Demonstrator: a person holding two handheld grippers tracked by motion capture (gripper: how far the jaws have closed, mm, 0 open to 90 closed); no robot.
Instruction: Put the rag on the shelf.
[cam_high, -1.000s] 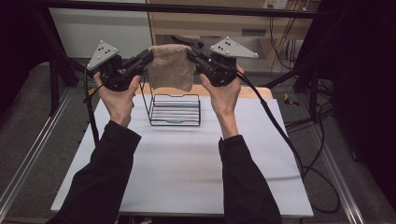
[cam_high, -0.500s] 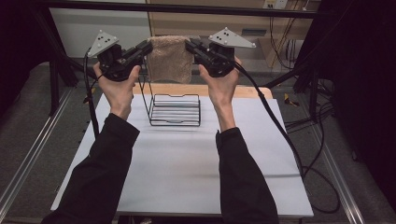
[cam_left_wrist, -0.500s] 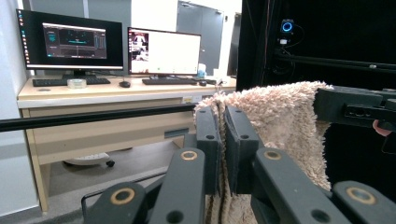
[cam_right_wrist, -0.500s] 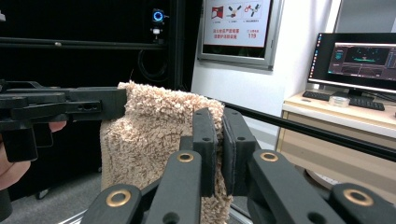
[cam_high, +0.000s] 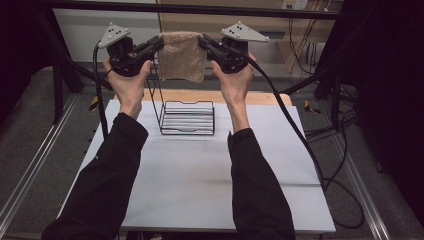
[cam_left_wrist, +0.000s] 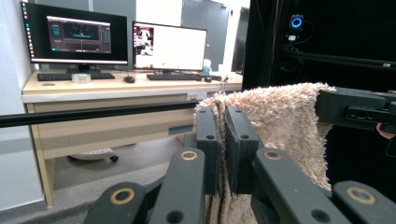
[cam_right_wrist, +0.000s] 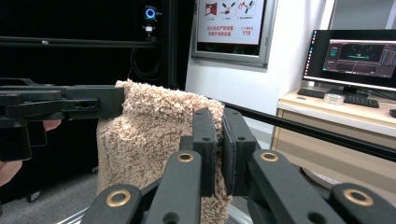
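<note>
The left gripper (cam_high: 159, 44) and right gripper (cam_high: 202, 41) are each pinching a top corner of the beige towel (cam_high: 181, 57), holding it spread at upper centre above the wire rack (cam_high: 187, 118). Next likely calls for lowering it evenly over the rack's top bar.

The person wore long black sleeves (cam_high: 112, 165) that reached to the wrists, and each hand carried a gripper of matt black plastic. The left gripper (cam_high: 159, 44) and the right gripper (cam_high: 201, 40) each bore a grey three-cornered plate (cam_high: 114, 35) dotted with small pale screws, and a black cable (cam_high: 295, 125) trailed from each body. In the gripper views the jaws were flat, oblong black pads (cam_left_wrist: 208, 135) with small round screw holes, mounted on chunky black link arms whose pivots were ringed with brass-coloured bushings (cam_right_wrist: 185, 157).
</note>
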